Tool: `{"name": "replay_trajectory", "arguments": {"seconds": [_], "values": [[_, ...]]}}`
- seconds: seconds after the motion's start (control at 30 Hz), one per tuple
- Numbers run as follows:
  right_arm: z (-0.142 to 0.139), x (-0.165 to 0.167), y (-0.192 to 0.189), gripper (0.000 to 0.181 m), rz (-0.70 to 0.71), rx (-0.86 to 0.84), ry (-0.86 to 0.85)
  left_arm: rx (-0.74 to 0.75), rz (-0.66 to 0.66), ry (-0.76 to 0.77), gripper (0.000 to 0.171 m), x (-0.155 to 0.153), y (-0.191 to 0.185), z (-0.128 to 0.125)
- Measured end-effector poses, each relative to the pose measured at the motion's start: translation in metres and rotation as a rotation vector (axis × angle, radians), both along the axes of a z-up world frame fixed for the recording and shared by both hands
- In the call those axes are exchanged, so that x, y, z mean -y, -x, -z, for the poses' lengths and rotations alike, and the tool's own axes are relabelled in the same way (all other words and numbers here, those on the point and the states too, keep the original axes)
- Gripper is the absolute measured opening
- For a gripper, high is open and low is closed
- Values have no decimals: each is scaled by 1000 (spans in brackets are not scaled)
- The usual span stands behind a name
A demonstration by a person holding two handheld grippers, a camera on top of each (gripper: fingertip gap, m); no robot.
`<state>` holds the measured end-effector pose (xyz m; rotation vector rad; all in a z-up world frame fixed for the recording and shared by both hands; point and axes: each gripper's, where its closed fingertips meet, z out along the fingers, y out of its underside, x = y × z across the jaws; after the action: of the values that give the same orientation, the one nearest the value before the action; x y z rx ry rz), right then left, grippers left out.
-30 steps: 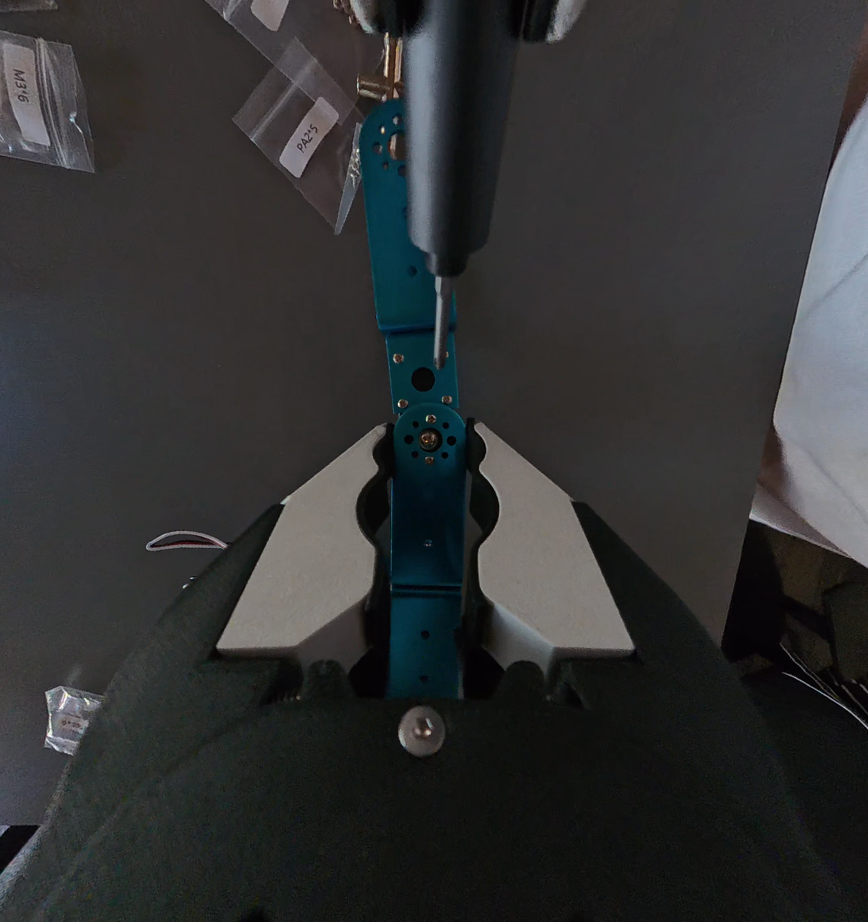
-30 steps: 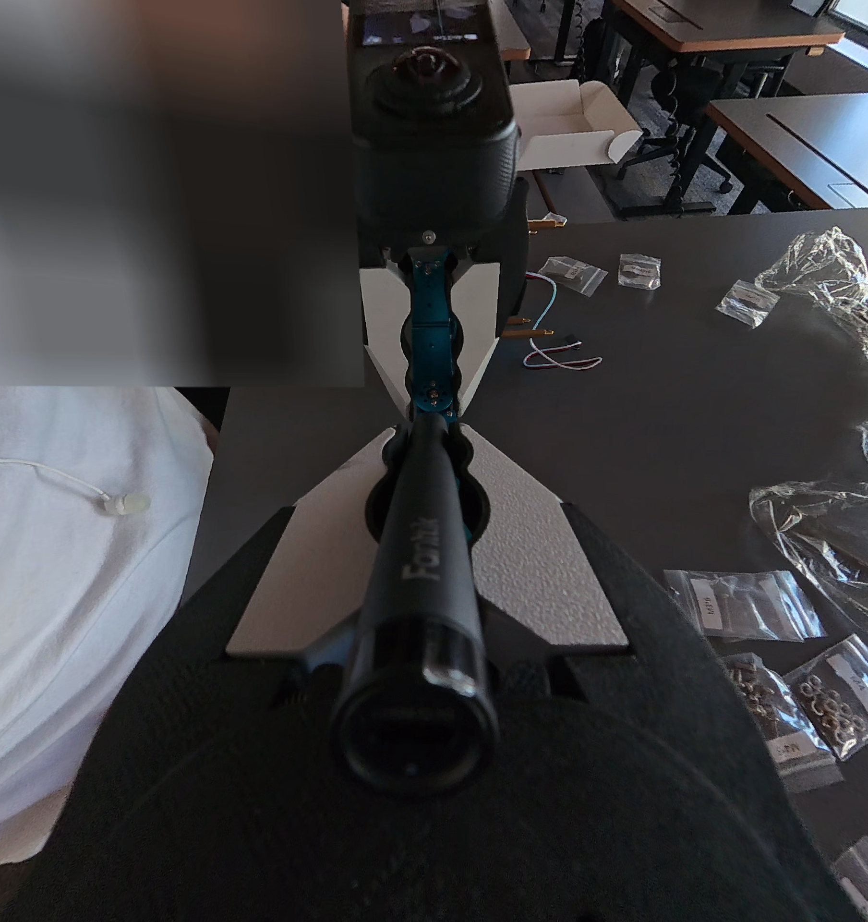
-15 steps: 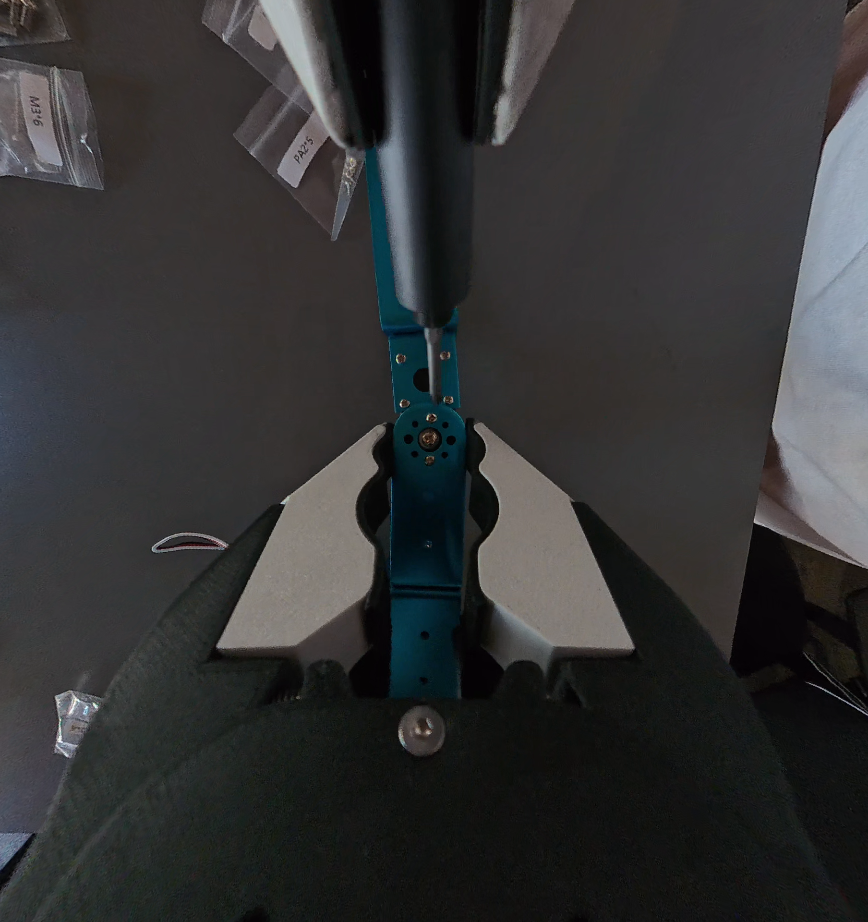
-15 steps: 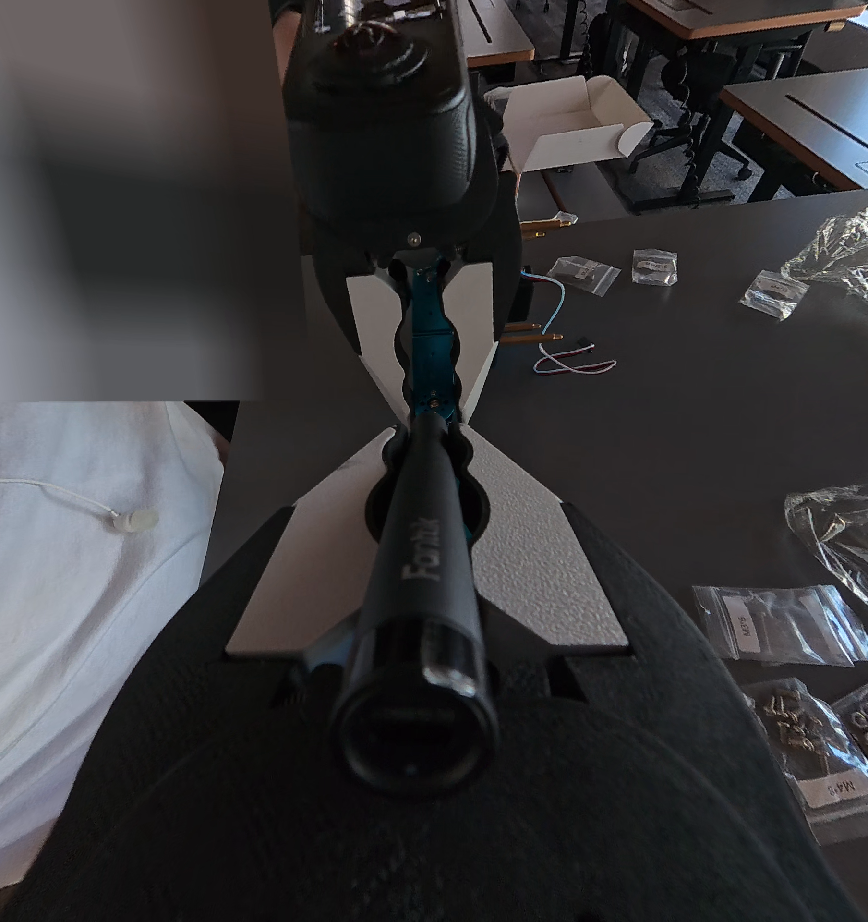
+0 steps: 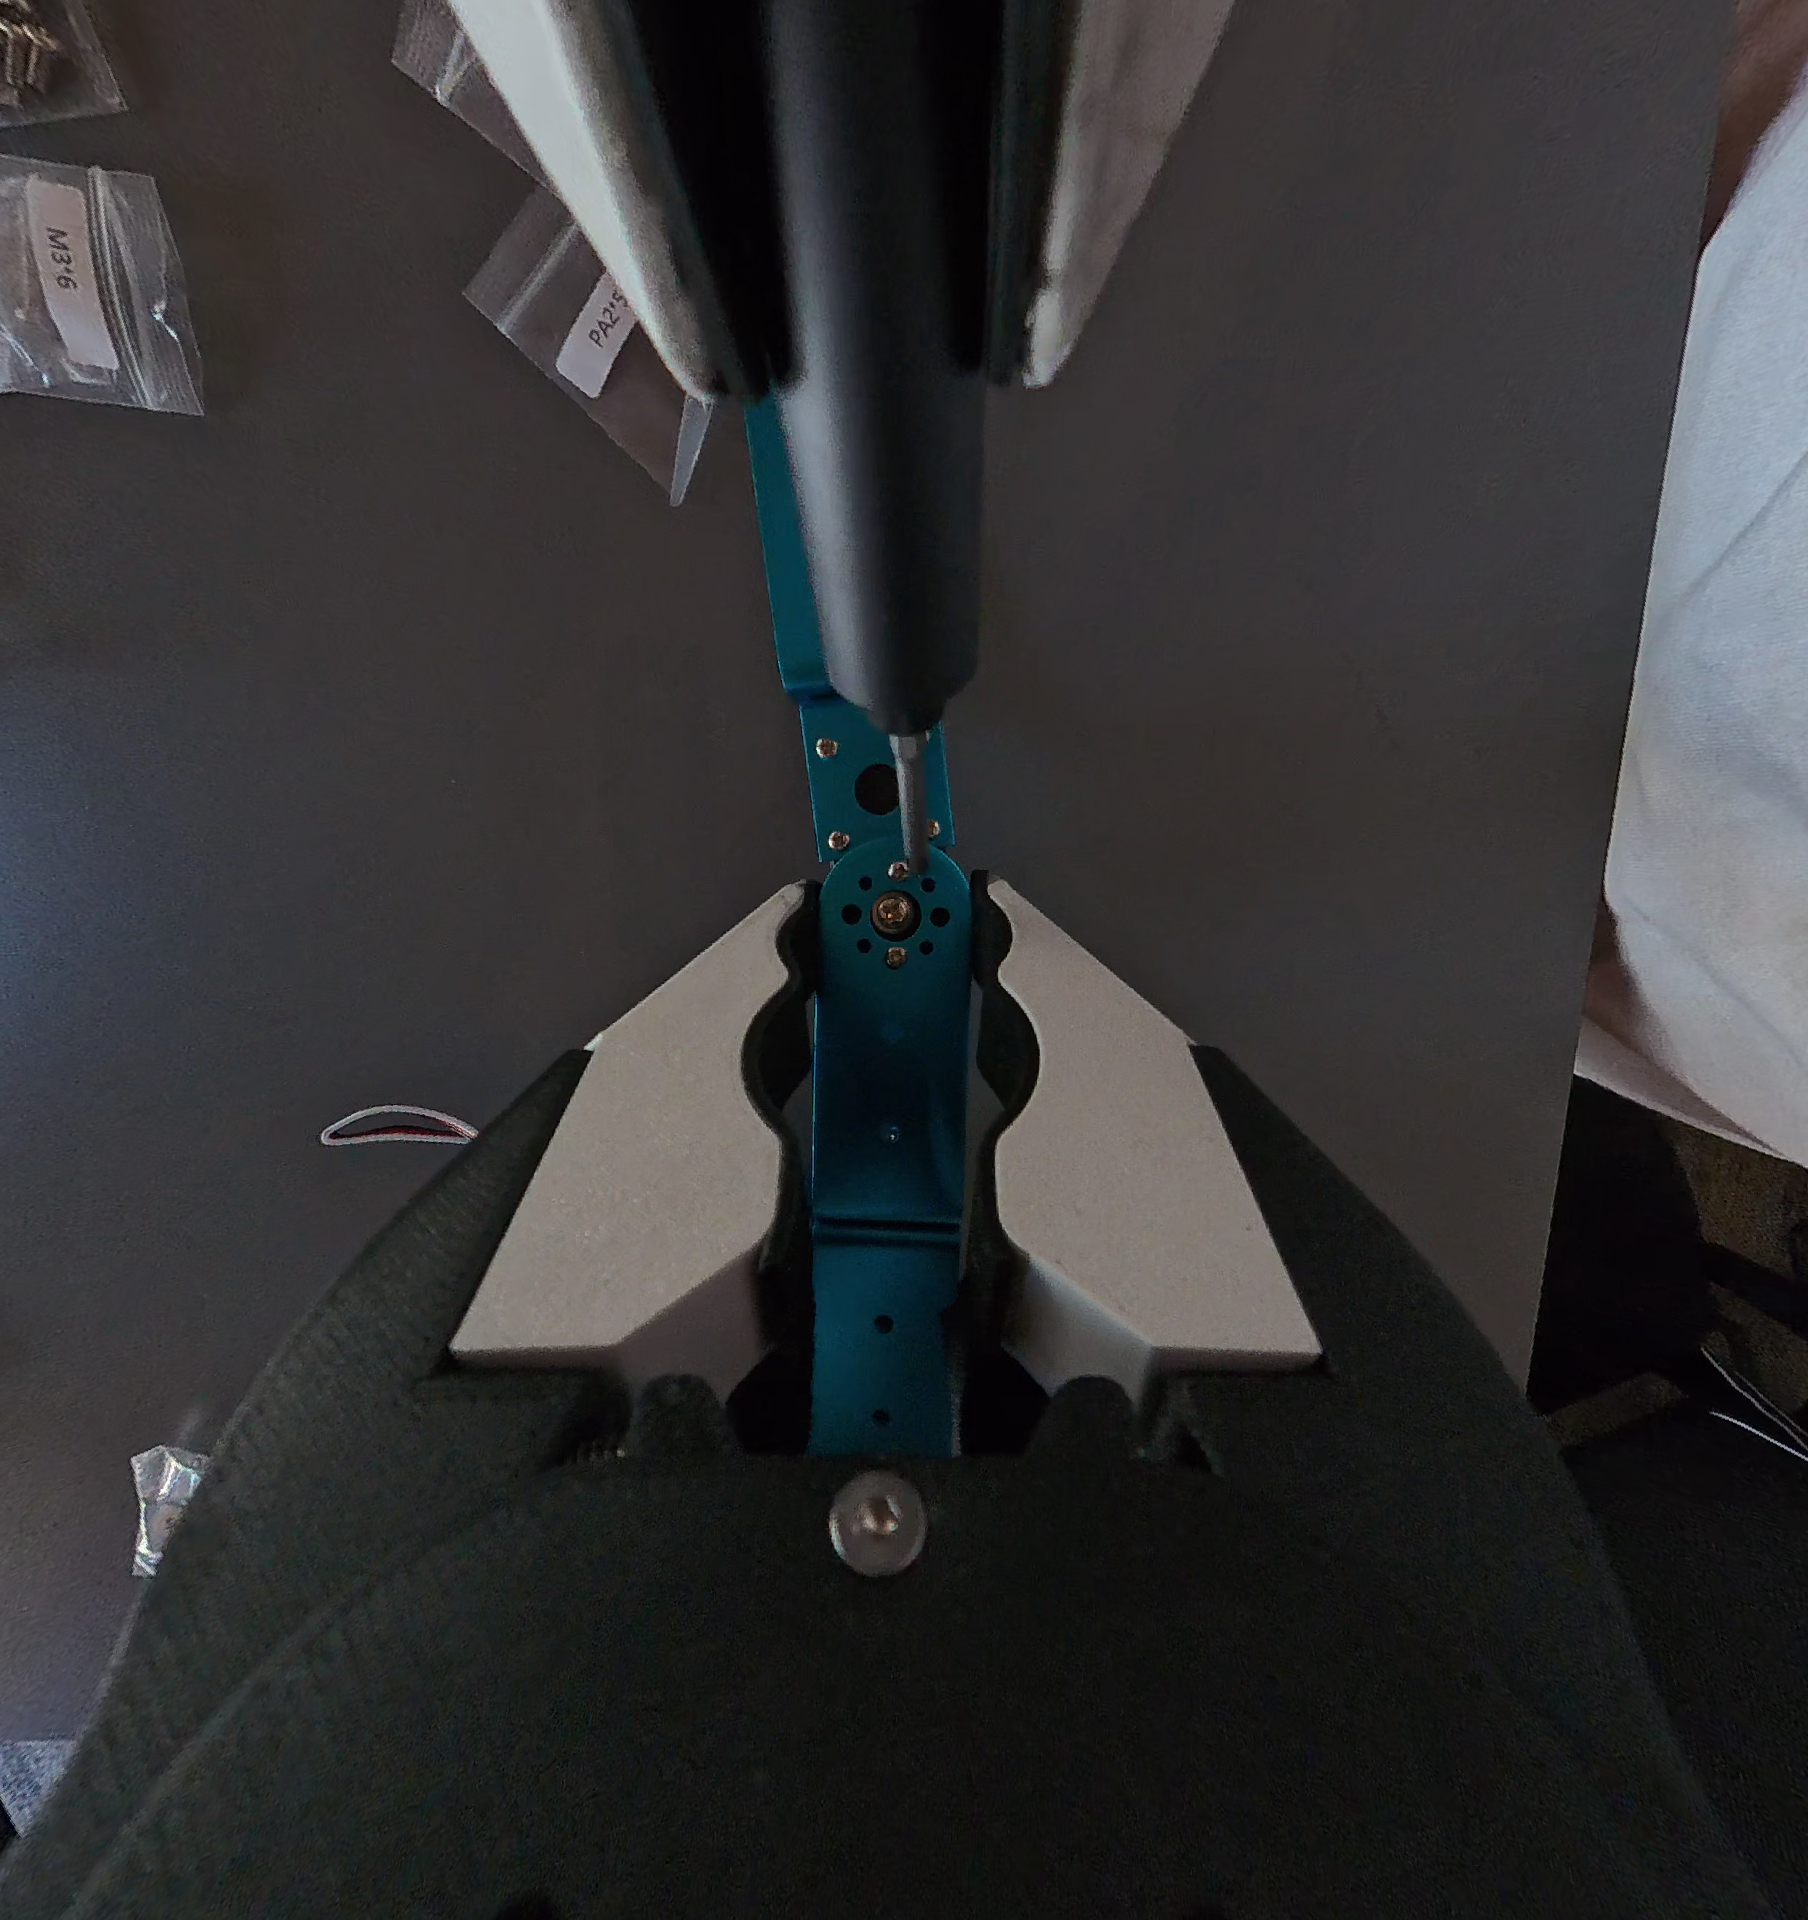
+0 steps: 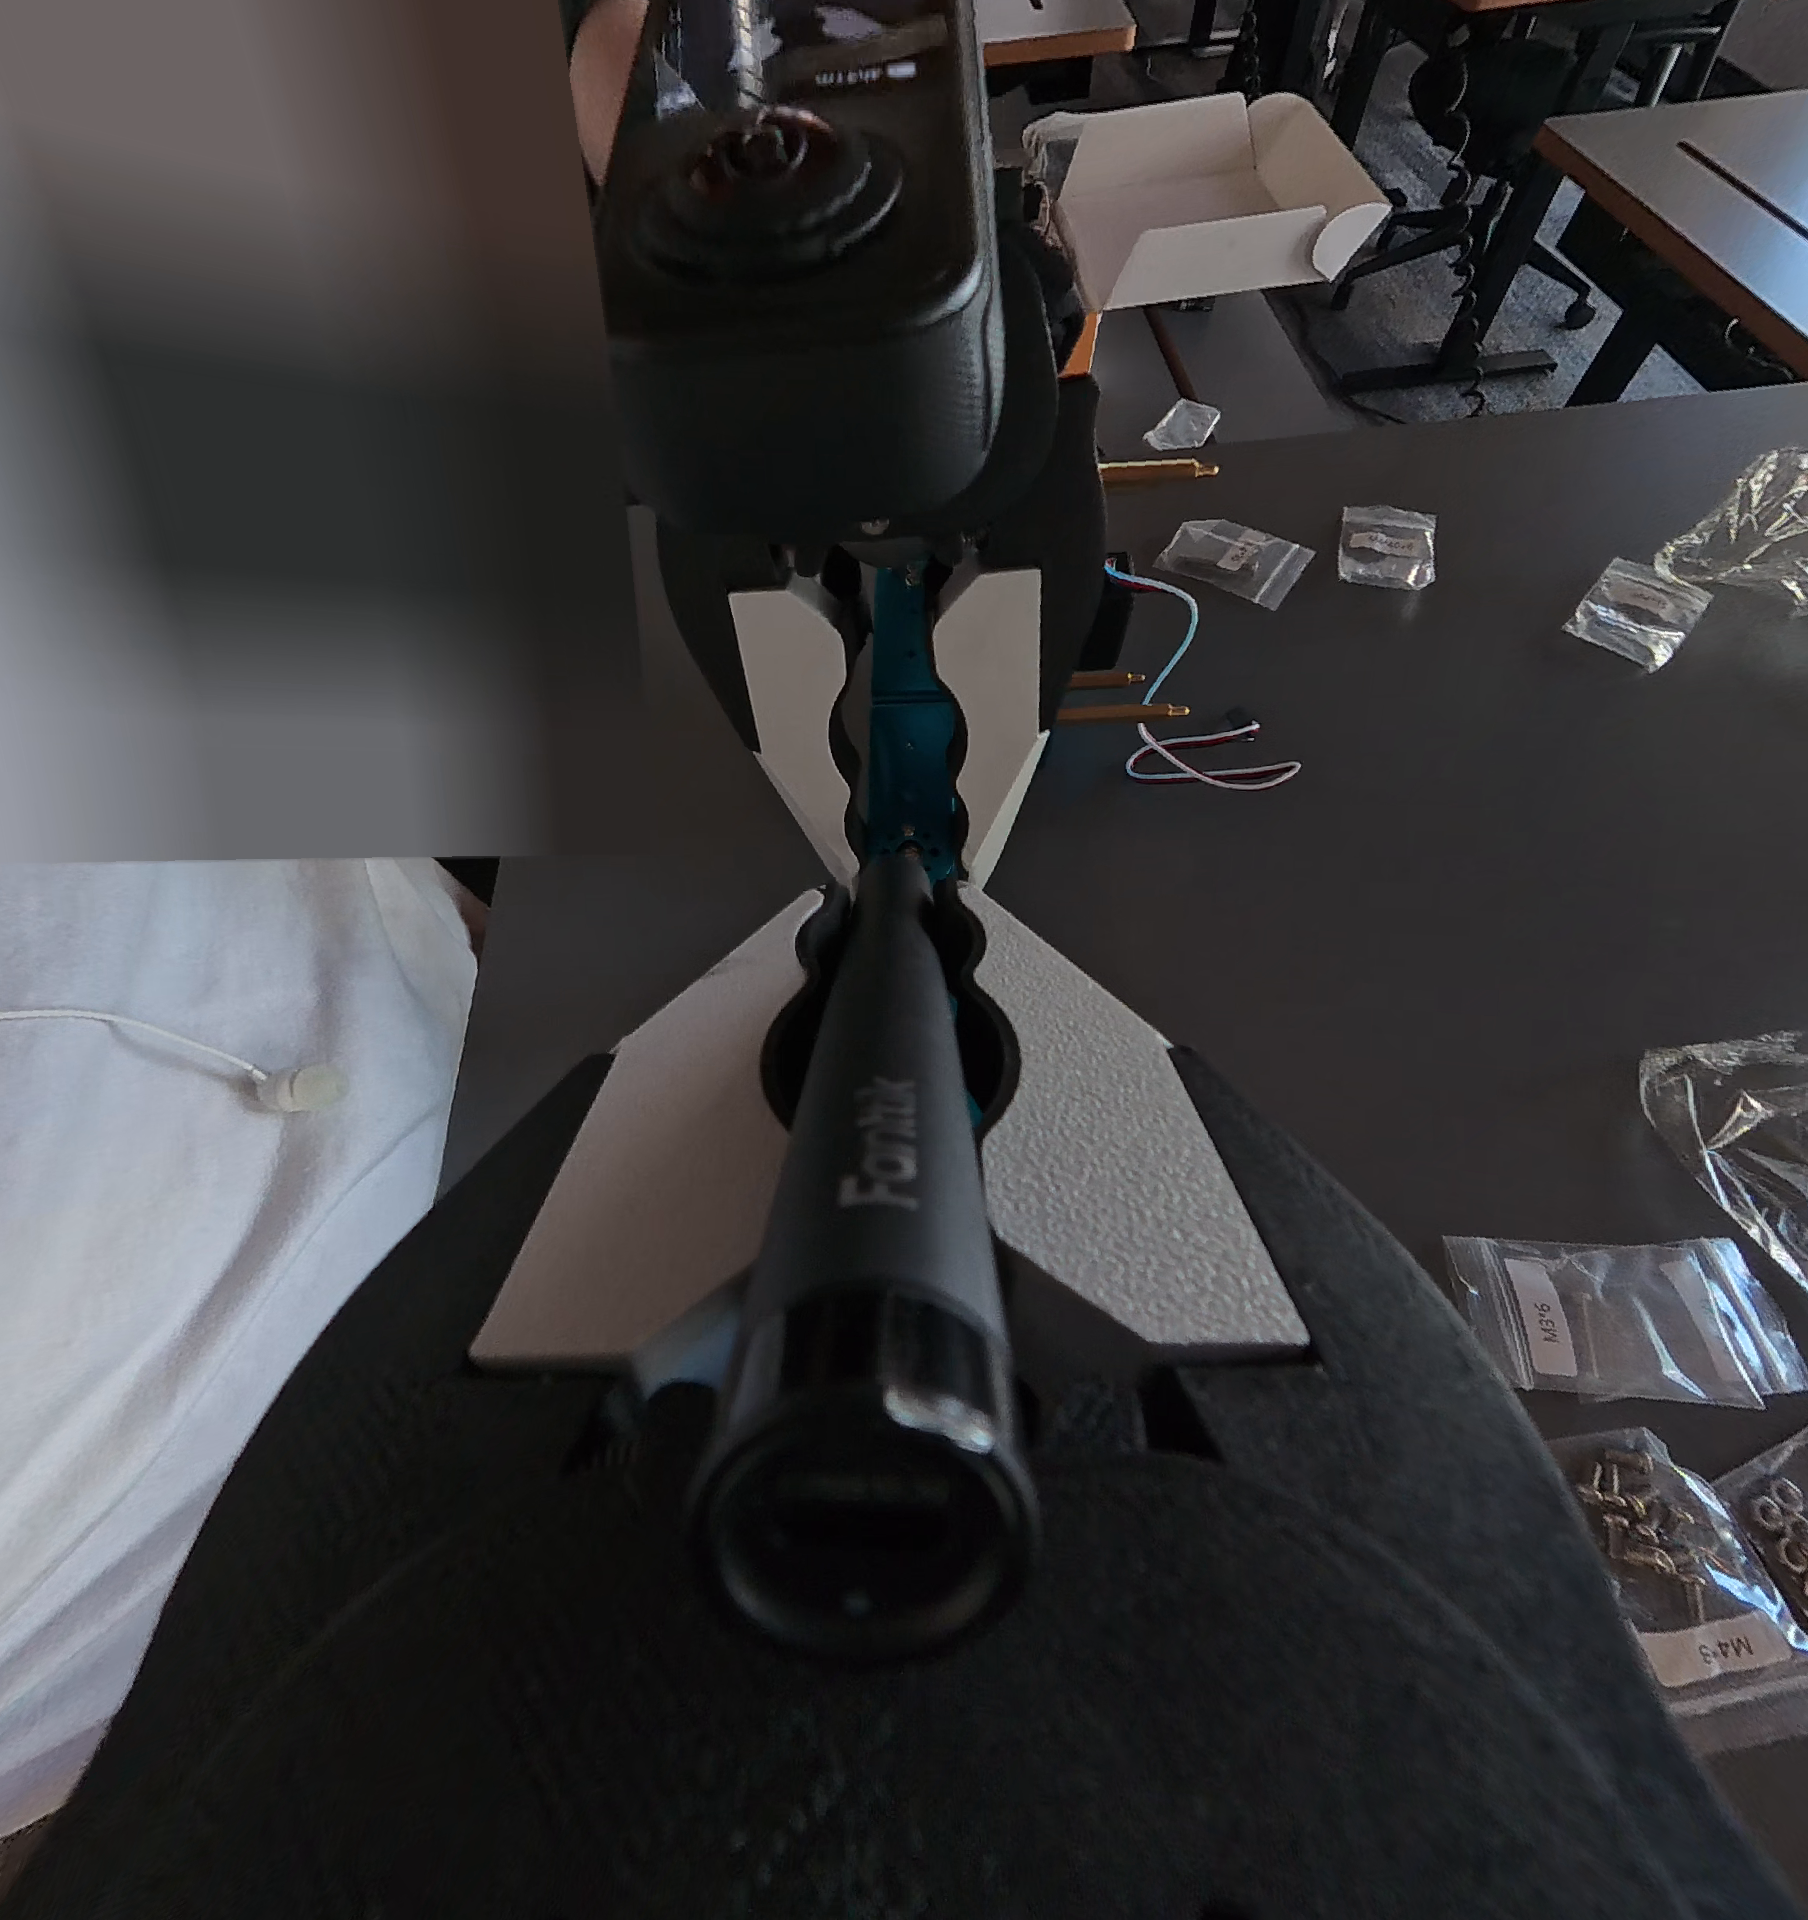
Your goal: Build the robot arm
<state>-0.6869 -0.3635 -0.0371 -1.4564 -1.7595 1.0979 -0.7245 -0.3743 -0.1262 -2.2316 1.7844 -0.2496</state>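
My left gripper (image 5: 892,914) is shut on a blue metal bracket assembly (image 5: 884,1101) with a round perforated end and a brass centre screw. It holds the assembly above the dark table (image 5: 360,727). My right gripper (image 6: 895,925) is shut on a dark grey electric screwdriver (image 6: 879,1174). In the left wrist view the screwdriver (image 5: 884,416) comes down from the top, and its bit tip rests at a small screw on the rim of the round end. In the right wrist view the left gripper (image 6: 905,852) faces me tip to tip, with the blue bracket (image 6: 905,727) between its jaws.
Several small zip bags of screws and nuts lie on the table (image 5: 58,281) (image 6: 1627,1330). Clear plastic wrap (image 6: 1773,1143), brass standoffs (image 6: 1128,712) and a red-white-blue wire (image 6: 1212,764) lie beyond. A person in a white garment (image 6: 152,1195) sits at the table edge. A white cardboard box (image 6: 1212,197) stands farther back. There is about 10 centimeters between the tips of the two grippers.
The right gripper has brought the screwdriver closer to the left gripper. Its bit moved along the bracket from the upper plate's holes to the rim of the round end. The left gripper kept its hold.
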Motion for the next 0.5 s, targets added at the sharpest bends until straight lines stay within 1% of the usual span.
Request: {"name": "replay_trajectory", "arguments": {"seconds": [0.5], "values": [[4, -3, 3, 18, 4, 20, -5, -1, -2, -5, 27, 0, 0, 0]]}}
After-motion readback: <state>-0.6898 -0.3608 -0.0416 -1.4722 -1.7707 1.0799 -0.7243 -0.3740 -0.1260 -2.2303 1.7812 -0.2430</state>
